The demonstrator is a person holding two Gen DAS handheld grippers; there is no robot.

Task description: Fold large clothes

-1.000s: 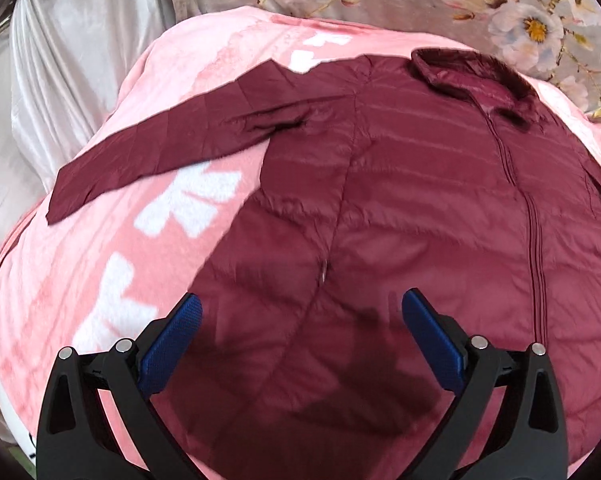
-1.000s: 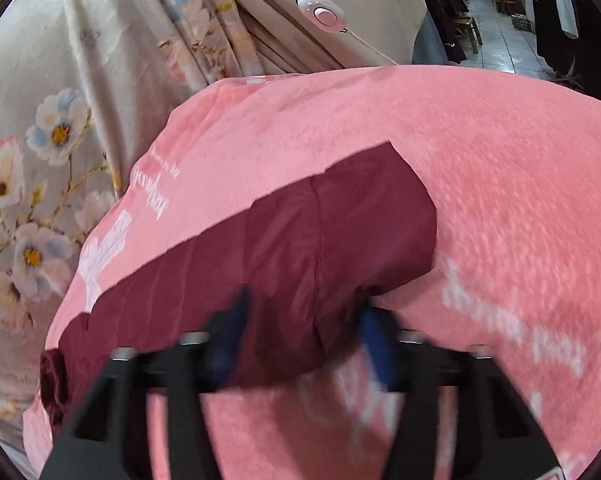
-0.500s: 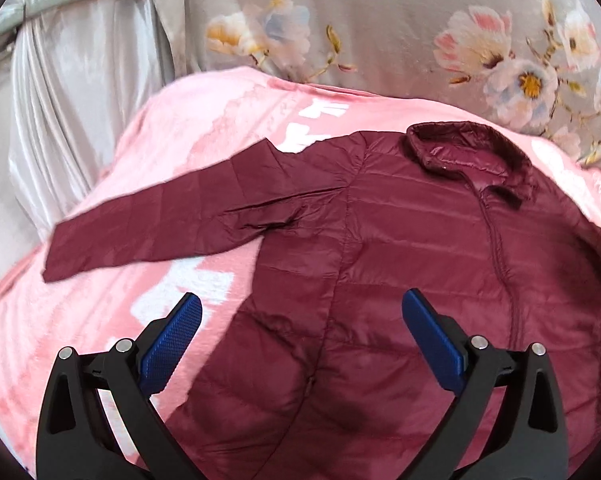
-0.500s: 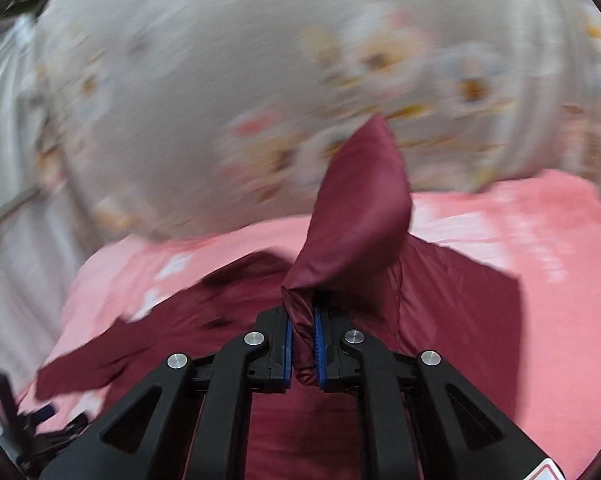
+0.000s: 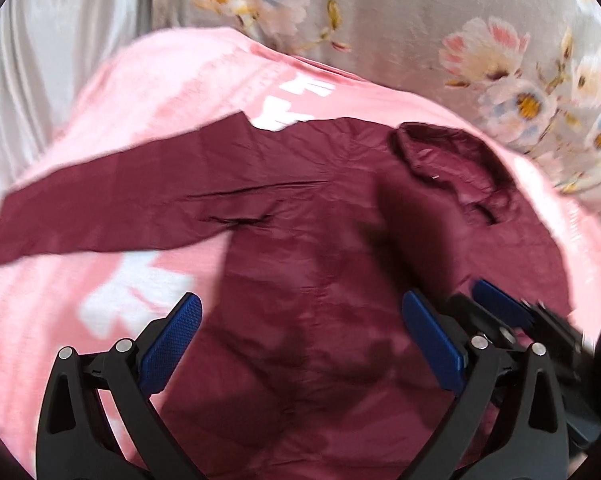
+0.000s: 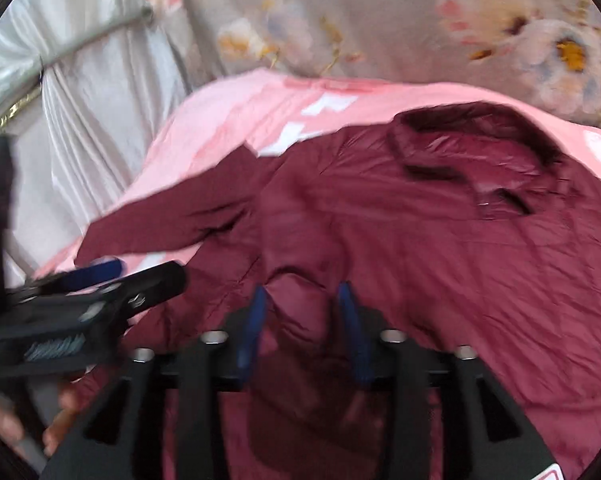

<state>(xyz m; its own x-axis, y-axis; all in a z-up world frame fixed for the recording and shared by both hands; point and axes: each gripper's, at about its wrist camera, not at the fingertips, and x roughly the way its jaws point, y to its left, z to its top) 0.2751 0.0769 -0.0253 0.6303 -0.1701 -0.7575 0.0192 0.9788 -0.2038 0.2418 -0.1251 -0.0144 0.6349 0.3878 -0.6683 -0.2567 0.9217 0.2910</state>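
A maroon quilted jacket (image 5: 320,240) lies front-up on a pink blanket (image 5: 148,92), collar (image 5: 448,160) at the far side. One sleeve (image 5: 100,216) stretches out flat to the left. My left gripper (image 5: 300,300) hovers open over the jacket's lower body, holding nothing. My right gripper (image 6: 302,292) sits over the jacket's middle with its jaws opening. The other sleeve's end (image 6: 300,312), folded onto the body, lies loose between its blue pads (image 6: 252,328). Each gripper shows in the other's view: the right gripper (image 5: 496,308) at the right, the left gripper (image 6: 132,276) at the left.
A grey floral curtain (image 5: 480,40) hangs behind the blanket, with silvery fabric (image 5: 40,60) to the left and a metal rod (image 6: 84,40) across it. A person's hand (image 6: 60,420) holding the left gripper shows at the lower left of the right wrist view.
My right gripper swung the sleeve it pinched across onto the jacket body, and its jaws have parted. The left gripper drew back a little and stayed open.
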